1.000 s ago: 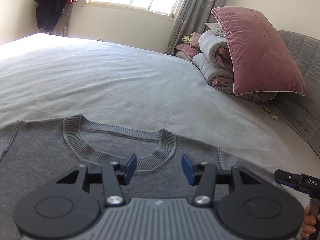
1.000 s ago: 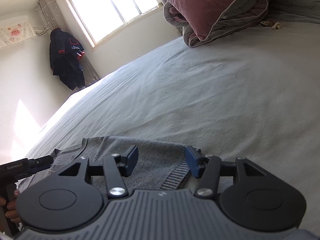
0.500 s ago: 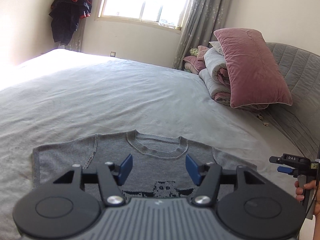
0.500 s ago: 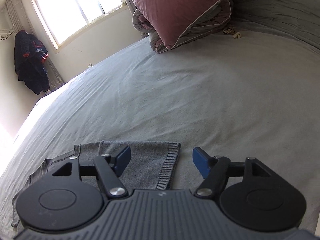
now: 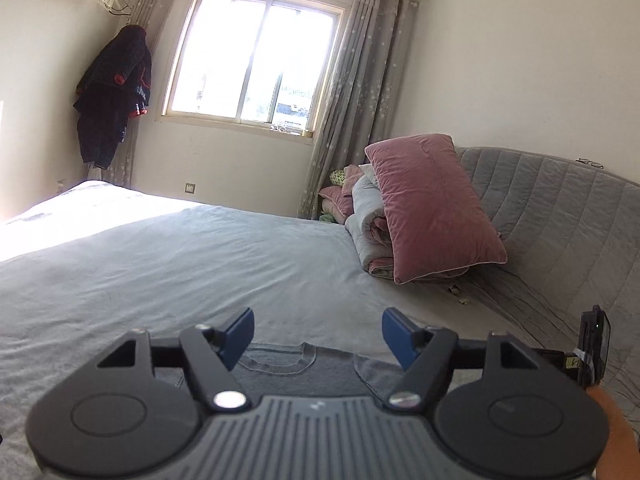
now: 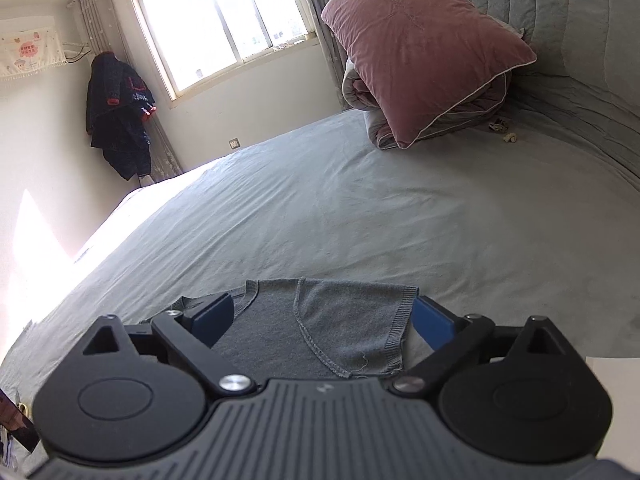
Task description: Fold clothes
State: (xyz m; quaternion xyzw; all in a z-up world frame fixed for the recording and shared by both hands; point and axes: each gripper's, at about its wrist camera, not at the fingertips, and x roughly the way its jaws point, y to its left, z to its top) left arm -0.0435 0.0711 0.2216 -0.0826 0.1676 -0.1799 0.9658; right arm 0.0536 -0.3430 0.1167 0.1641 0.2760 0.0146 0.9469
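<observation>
Each hand-held gripper, left point(image 5: 318, 338) and right point(image 6: 322, 318), has a ribbed grey body, two round black discs, black linkage arms with silver screws, and blue finger pads point(image 5: 239, 336).

Bedroom interior, daylight from a sliding window point(image 5: 252, 66).
Grey star-patterned curtains point(image 5: 352, 104) flank it; a dark jacket point(image 5: 114, 92) hangs in the corner; a pink pillow point(image 5: 432, 212) leans on folded quilts point(image 5: 368, 232) against the quilted grey headboard point(image 5: 560, 220); pale walls.
</observation>
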